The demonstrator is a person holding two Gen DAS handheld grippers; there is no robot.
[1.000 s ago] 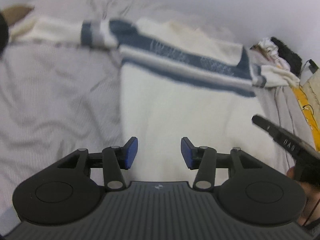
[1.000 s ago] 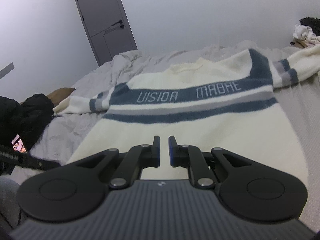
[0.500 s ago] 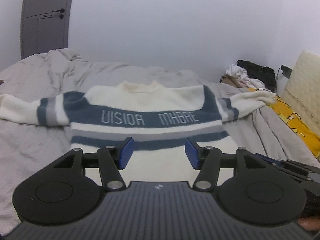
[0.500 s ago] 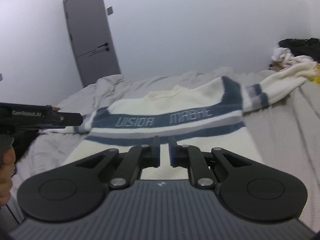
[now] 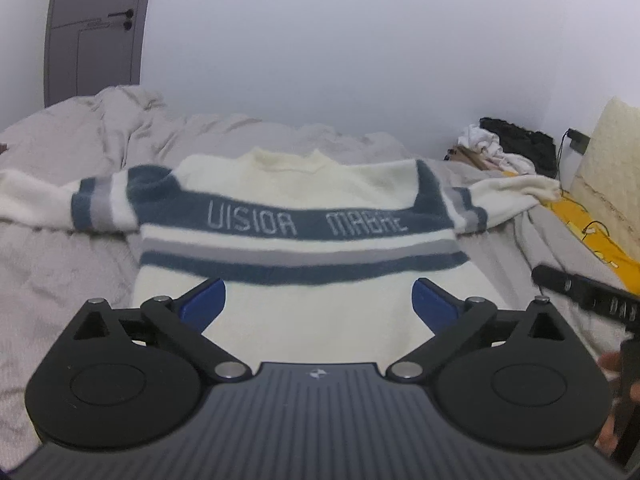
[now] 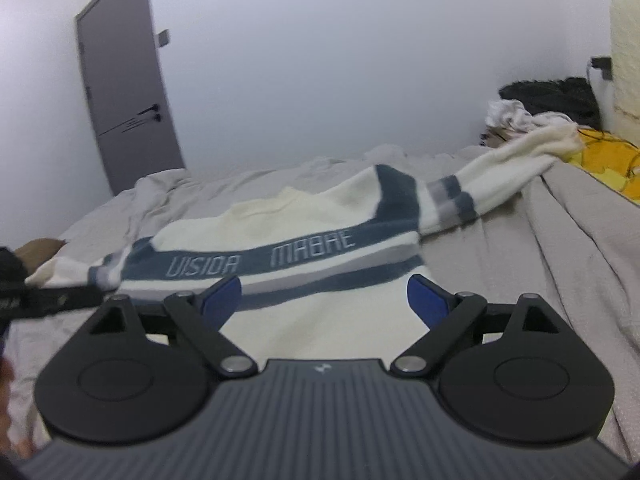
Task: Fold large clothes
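The cream sweater (image 5: 304, 312) lies flat on the bed (image 5: 60, 280), front side up, directly ahead of both grippers. The left gripper (image 5: 318, 304) hovers over its lower body with the jaws spread wide and nothing between them; the blue pads (image 5: 202, 304) sit over plain cream knit just below the lowest blue stripe. The right gripper (image 6: 322, 292) is likewise spread wide and holds nothing, poised over the same lower part of the sweater (image 6: 320, 320), nearer its right side.

The sweater's long axis runs away from the grippers: hem nearest, collar (image 5: 288, 158) farthest, toward the wall. The 2 sleeves stretch out sideways, roughly at right angles to the body, each ringed with blue and grey bands. The chest lettering reads upright from the grippers' side.

The left wrist view takes in both sleeves and, at its right edge, the other gripper's black finger over the grey bedding. The right wrist view shows the right sleeve (image 6: 500, 176) running up toward a heap of clothes (image 6: 516, 114) (white and black, by the far wall), while the left sleeve is partly hidden behind the other gripper's finger. A grey door (image 6: 124, 92) stands at the left in both views.
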